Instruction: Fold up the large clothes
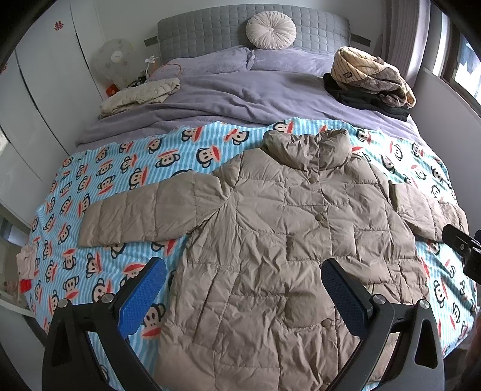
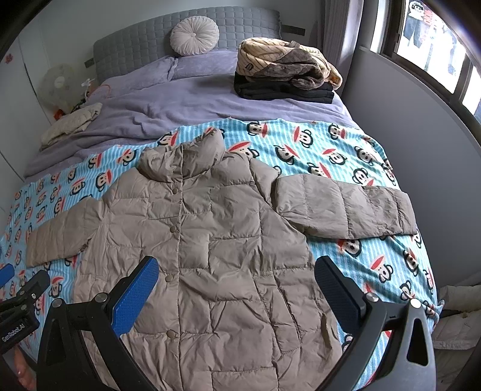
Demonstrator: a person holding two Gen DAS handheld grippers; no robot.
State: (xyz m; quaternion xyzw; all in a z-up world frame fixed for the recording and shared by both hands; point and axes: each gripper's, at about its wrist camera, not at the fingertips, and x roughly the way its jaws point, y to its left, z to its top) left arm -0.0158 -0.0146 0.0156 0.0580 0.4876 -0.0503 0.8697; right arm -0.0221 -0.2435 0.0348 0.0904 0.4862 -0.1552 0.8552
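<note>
Hovering with jaws apart and empty, the left gripper (image 1: 243, 288) and right gripper (image 2: 236, 287) face the puffy coat (image 1: 285, 240) spread on the monkey blanket (image 1: 105, 180); grabbing its nine-o'clock sleeve (image 1: 135, 216) shallowly risks slippery fabric escaping.

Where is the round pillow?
The round pillow leans against the grey headboard at the far end of the bed, above the purple pillows, top centre in both views.

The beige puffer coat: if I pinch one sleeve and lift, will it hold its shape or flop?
Likely floppy: the coat lies flat and creased, its sleeve limp on the blanket. Probably light for its bulk, given the puffy quilting. The smooth shell may slip between the pads.
</note>
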